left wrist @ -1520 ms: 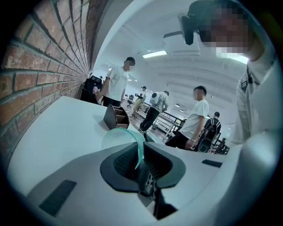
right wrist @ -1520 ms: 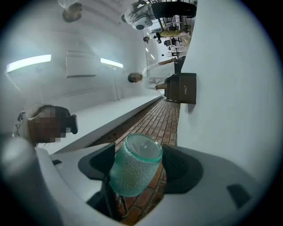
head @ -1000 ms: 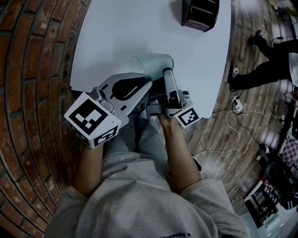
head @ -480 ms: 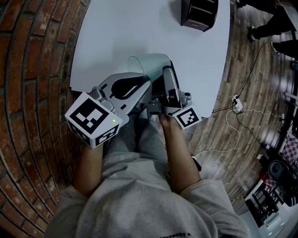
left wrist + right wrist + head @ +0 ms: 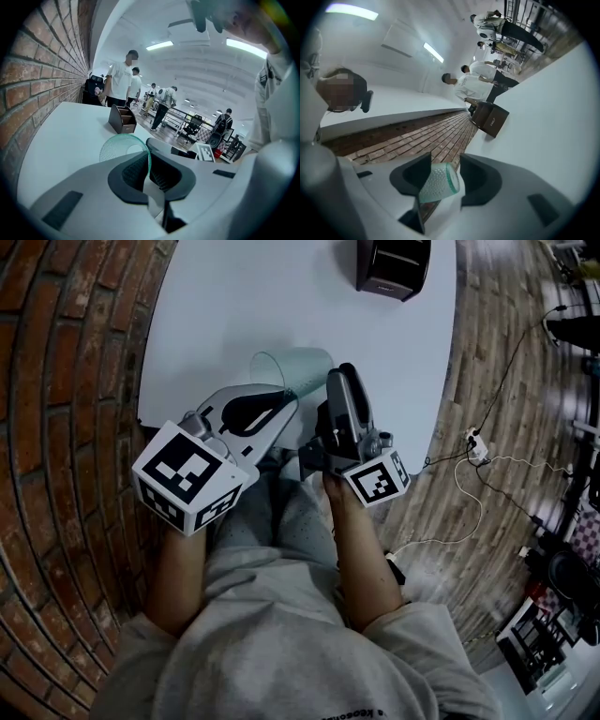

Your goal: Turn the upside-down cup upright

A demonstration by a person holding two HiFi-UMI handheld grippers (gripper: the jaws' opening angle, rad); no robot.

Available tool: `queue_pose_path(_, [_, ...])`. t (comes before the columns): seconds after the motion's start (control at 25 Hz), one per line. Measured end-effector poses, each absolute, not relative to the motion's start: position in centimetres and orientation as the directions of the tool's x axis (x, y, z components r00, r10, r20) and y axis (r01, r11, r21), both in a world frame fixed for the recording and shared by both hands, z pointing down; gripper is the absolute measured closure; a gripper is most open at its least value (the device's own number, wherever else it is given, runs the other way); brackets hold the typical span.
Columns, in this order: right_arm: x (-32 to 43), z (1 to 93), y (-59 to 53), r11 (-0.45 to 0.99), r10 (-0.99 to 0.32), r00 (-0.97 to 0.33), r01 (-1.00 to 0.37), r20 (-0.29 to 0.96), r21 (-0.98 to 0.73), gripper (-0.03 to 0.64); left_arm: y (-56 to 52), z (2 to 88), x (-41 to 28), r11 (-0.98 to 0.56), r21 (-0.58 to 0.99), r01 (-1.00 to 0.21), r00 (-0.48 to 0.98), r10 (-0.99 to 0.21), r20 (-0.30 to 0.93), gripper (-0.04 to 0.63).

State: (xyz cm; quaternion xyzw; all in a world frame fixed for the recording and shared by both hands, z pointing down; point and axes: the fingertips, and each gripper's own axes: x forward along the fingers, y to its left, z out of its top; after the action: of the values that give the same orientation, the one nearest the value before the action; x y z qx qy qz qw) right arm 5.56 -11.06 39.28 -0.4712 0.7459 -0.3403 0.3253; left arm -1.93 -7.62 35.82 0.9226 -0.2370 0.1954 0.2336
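A clear greenish cup (image 5: 292, 369) hangs on its side over the near edge of the white table (image 5: 225, 306). My left gripper (image 5: 284, 412) is shut on its thin rim wall; the rim (image 5: 123, 147) shows between its dark pads in the left gripper view, where that gripper (image 5: 149, 169) fills the foreground. My right gripper (image 5: 339, 379) comes in from the right at the cup's closed end. In the right gripper view the dotted cup (image 5: 437, 183) sits between the jaws of the right gripper (image 5: 444, 174), which have just been closing and now meet both its sides.
A dark desk organizer (image 5: 392, 262) stands at the table's far edge, also seen as a box (image 5: 123, 119) ahead. A brick wall (image 5: 66, 381) borders the table on the left. Cables lie on the wood floor (image 5: 487, 465) to the right. People stand far off.
The right gripper has rolled and its jaws have closed in on the cup's base. The cup and both grippers have shifted slightly up and left in the head view.
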Motion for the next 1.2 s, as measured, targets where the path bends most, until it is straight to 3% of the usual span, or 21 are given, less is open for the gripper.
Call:
queue_pose_path(0.28, [5.9, 38.3, -10.4, 0.310, -0.930, -0.350, -0.584, -0.111, -0.751, 0.609, -7.6, 36.6, -1.9, -0.785, 0.316, -0.532, 0.791, -0.328, 0.516, 0.572])
queue_pose_path(0.72, [6.9, 33.9, -8.3, 0.353, -0.917, -0.386, -0.674, -0.098, -0.649, 0.611, -7.4, 38.4, -0.7, -0.834, 0.250, -0.492, 0.721, -0.229, 0.654, 0.572])
queue_pose_path(1.2, [8.8, 32.7, -5.2, 0.344, -0.923, -0.372, -0.688, -0.097, -0.639, 0.611, -6.6, 40.7, 0.7, -0.926, 0.117, -0.358, 0.563, -0.115, 0.818, 0.572])
